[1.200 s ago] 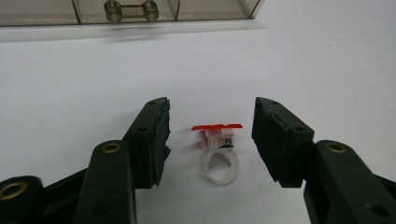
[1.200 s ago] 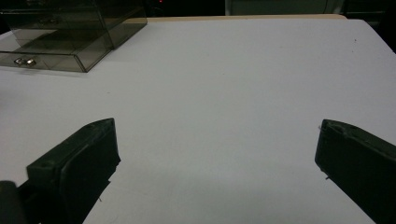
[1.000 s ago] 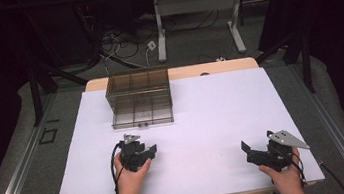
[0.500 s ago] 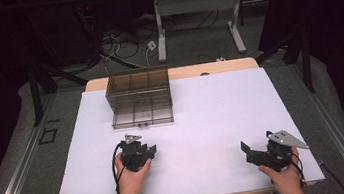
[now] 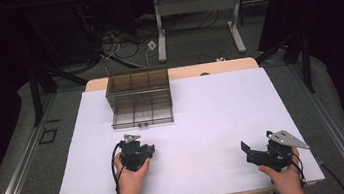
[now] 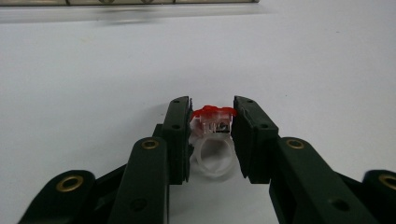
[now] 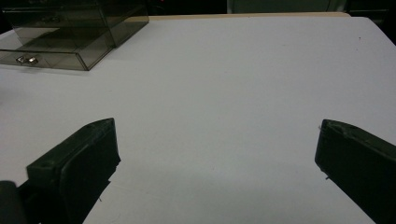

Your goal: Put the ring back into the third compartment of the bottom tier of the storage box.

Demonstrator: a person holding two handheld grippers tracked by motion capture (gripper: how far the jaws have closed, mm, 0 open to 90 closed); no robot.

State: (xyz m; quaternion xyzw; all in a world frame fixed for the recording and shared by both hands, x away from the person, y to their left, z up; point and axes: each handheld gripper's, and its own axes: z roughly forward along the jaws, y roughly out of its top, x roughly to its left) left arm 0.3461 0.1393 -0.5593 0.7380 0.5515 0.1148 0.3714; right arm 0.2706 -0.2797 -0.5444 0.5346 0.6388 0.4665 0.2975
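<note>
A small clear plastic ring with a red top [image 6: 212,156] lies on the white table [image 5: 203,118] between the jaws of my left gripper [image 6: 212,116]. The jaws have just been closing, and both pads now press on the ring's red top. From above, the left gripper [image 5: 141,150] sits low on the table, left of centre, pointing away from the person. My right gripper [image 5: 256,141] rests near the front right corner. Its jaws stand wide apart [image 7: 217,128] with only bare table between them.
A smoky transparent box with drawers [image 5: 140,98] stands at the back left of the table, one drawer pulled out towards the person; it also shows far left as the drawer box [image 7: 70,32]. Table legs and cables lie on the floor behind.
The left gripper's jaws have drawn closer together. Both hands have stayed where they were.
</note>
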